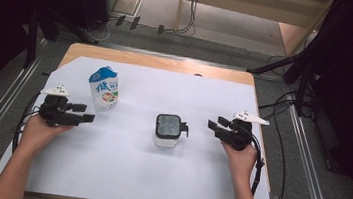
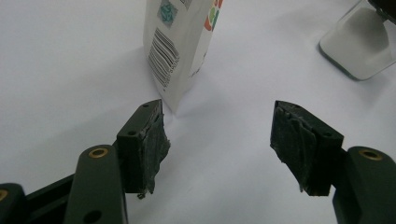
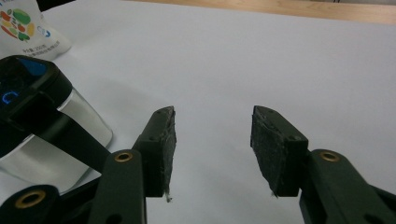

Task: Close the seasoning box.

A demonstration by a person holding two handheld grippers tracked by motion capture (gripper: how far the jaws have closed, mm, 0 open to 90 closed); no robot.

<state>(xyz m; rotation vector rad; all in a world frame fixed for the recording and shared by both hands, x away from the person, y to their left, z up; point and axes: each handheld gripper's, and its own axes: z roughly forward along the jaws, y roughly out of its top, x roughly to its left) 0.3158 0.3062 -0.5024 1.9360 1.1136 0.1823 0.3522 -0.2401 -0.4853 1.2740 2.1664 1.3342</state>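
We held our left gripper open and empty beside the milk carton, our right gripper open, empty, near the lidded jar.

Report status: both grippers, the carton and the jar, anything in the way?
Left gripper open, empty, beside milk carton. Right gripper open, empty, beside black-lidded jar. Carton and jar upright, apart, on white sheet. Nothing between grippers and either.

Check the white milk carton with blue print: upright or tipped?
Upright. The white milk carton with blue print stands on its base on the white sheet, gabled top up.
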